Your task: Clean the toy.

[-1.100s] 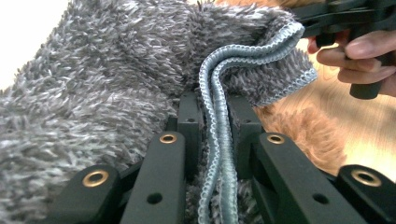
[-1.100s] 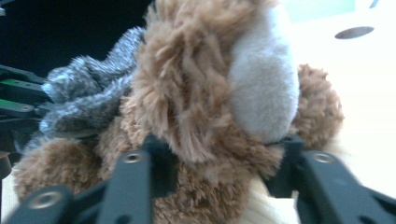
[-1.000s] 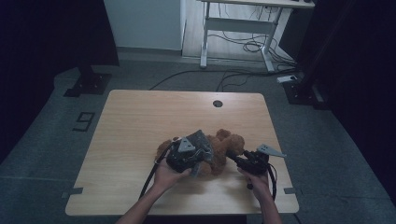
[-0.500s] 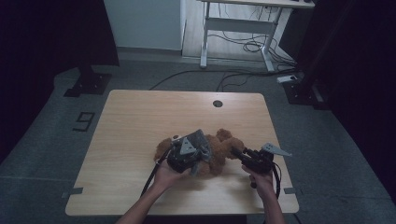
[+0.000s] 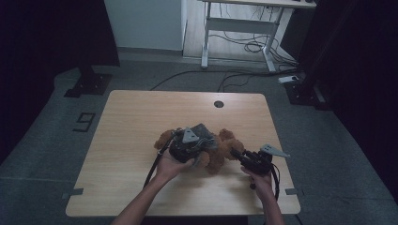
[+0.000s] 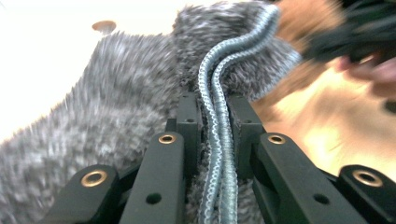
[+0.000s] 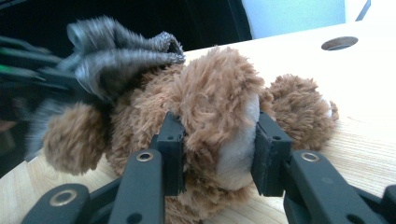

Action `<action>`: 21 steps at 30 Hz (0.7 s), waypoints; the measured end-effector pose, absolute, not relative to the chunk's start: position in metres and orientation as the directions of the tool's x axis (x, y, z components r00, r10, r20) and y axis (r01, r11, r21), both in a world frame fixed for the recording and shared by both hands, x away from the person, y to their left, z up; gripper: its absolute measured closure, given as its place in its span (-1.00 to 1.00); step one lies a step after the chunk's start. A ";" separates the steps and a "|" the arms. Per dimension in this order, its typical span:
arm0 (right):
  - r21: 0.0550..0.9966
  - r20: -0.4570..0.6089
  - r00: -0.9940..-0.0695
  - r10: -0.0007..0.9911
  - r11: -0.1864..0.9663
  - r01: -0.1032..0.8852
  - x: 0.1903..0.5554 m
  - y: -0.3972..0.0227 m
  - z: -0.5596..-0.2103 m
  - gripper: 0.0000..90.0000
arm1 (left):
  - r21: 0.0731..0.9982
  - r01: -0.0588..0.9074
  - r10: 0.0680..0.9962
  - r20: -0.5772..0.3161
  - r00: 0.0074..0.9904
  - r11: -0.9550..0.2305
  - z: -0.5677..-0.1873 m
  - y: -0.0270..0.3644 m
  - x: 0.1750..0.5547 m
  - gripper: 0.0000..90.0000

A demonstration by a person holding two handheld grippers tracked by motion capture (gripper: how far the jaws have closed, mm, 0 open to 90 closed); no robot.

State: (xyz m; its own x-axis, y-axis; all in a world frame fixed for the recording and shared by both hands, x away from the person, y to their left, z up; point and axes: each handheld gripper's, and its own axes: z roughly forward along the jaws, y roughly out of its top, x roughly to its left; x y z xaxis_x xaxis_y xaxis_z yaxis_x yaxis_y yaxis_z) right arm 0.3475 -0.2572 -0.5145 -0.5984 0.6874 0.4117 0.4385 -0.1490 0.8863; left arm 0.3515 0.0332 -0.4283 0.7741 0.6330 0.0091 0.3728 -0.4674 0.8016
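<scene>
A brown plush bear (image 5: 224, 151) lies on the wooden table (image 5: 141, 117), partly in a grey fuzzy garment (image 6: 126, 93) with a zip edge (image 6: 219, 70). My left gripper (image 6: 215, 107) is shut on that zip edge and sits over the bear (image 5: 199, 140). My right gripper (image 7: 217, 135) comes in from the right (image 5: 237, 153). Its jaws have just been closing, and its pads now press on a brown and white limb of the bear (image 7: 210, 93). The grey garment (image 7: 121, 51) bunches behind the bear's top.
A round cable hole (image 5: 218, 103) sits near the table's far edge. Beyond the table stand a white desk frame with cables (image 5: 244, 23) and a black stand base (image 5: 89, 84). A floor marking (image 5: 84, 122) lies to the left.
The left hand has lifted slightly with the grey cloth. The right hand has stayed nearly in place at the bear's right side.
</scene>
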 end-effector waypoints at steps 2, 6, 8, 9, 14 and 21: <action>0.886 0.414 -0.598 0.686 -0.151 0.439 0.347 -0.256 -0.515 0.36 | 0.802 0.354 0.613 0.020 0.790 -0.482 -0.425 0.019 0.347 0.71; 0.887 0.412 -0.592 0.692 -0.155 0.435 0.347 -0.257 -0.514 0.37 | 0.751 0.332 0.584 0.087 0.807 -0.571 -0.443 -0.013 0.346 0.70; 0.885 0.416 -0.581 0.700 -0.164 0.436 0.347 -0.257 -0.514 0.39 | 0.731 0.325 0.585 0.123 0.802 -0.600 -0.455 -0.022 0.346 0.70; 0.886 0.409 -0.575 0.709 -0.159 0.435 0.347 -0.258 -0.514 0.39 | 0.736 0.322 0.590 0.128 0.797 -0.595 -0.458 -0.022 0.346 0.70; 0.886 0.413 -0.587 0.696 -0.157 0.437 0.348 -0.261 -0.516 0.40 | 0.754 0.350 0.617 0.093 0.781 -0.556 -0.455 -0.006 0.347 0.72; 0.879 0.431 -0.597 0.677 -0.165 0.447 0.350 -0.264 -0.520 0.40 | 0.772 0.423 0.694 0.032 0.720 -0.474 -0.455 0.049 0.353 0.72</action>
